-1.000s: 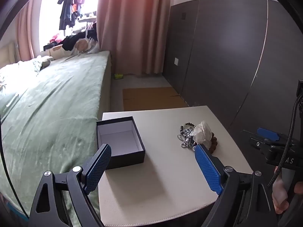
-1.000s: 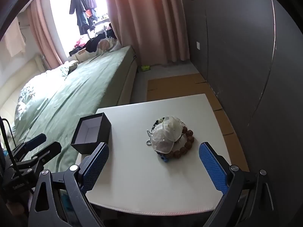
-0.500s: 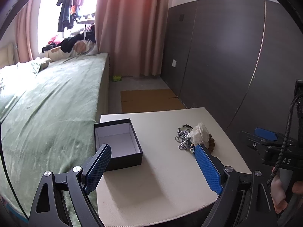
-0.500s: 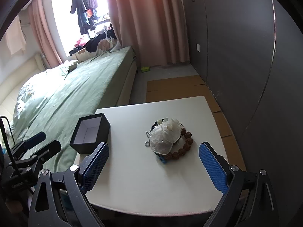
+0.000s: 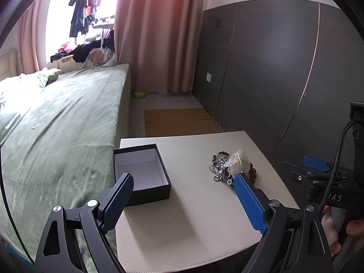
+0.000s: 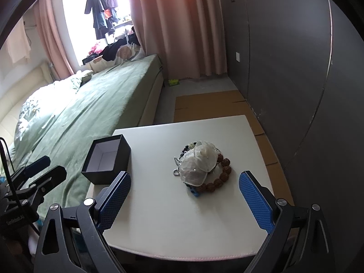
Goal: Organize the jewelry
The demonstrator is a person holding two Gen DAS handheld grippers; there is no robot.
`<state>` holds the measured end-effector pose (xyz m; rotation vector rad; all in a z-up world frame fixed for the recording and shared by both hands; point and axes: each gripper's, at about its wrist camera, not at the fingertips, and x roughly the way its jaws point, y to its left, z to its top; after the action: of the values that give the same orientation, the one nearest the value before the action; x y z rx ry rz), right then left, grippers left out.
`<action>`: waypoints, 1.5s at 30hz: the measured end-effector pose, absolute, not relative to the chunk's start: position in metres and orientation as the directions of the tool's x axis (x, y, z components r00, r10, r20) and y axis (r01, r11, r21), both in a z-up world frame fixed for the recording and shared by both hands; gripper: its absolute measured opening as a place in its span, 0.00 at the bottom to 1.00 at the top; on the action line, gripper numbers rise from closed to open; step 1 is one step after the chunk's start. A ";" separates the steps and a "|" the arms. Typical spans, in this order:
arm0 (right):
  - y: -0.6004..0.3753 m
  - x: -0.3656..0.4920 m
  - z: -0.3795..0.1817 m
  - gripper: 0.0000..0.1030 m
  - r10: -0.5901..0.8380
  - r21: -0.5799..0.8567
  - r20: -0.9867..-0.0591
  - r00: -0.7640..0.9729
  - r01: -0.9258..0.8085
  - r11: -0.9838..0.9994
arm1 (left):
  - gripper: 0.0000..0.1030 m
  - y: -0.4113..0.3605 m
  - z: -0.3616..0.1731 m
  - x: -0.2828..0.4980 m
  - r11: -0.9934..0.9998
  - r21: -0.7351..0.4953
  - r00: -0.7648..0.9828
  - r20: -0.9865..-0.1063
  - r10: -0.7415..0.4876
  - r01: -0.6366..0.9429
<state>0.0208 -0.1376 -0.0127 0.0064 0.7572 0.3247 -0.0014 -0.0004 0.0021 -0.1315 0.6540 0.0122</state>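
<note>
An open black box point(image 5: 141, 173) with a white inside stands empty on the left of the white table point(image 5: 188, 216); it also shows in the right wrist view point(image 6: 107, 159). A pile of jewelry lies on the right: a sheer white pouch point(image 6: 199, 165), a brown bead bracelet point(image 6: 221, 177) and silver chains point(image 5: 219, 170). My left gripper point(image 5: 184, 195) is open and empty above the near table edge. My right gripper point(image 6: 184, 195) is open and empty, just short of the pile. Each gripper shows in the other's view, the right one point(image 5: 318, 170) and the left one point(image 6: 38, 173).
A green bed point(image 5: 56, 118) runs along the table's left side. A dark panelled wall point(image 5: 273, 68) stands on the right. Flat cardboard point(image 5: 177, 122) lies on the floor beyond the table. Pink curtains point(image 5: 159, 34) hang at the back.
Both grippers have drawn back and risen slightly; the table and the objects look a little farther off. Nothing on the table has moved.
</note>
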 end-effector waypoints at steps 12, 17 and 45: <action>-0.137 0.024 -0.014 0.94 0.294 0.127 -0.675 0.677 -0.285 0.950 | 0.87 -0.002 0.003 -0.002 0.992 -0.114 0.794 -0.607 -0.032 -0.047; -0.138 0.023 -0.014 0.94 0.294 0.130 -0.673 0.679 -0.283 0.950 | 0.87 -0.004 0.003 -0.002 0.992 -0.114 0.795 -0.606 -0.031 -0.048; -0.147 0.029 -0.011 0.94 0.324 0.191 -0.663 0.675 -0.267 0.945 | 0.87 -0.008 0.003 0.009 0.990 -0.139 0.791 -0.610 -0.055 -0.039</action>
<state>0.0292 -0.1472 -0.0109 0.0802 0.7607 0.3326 0.0092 -0.0081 0.0032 -0.1470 0.6592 -0.0087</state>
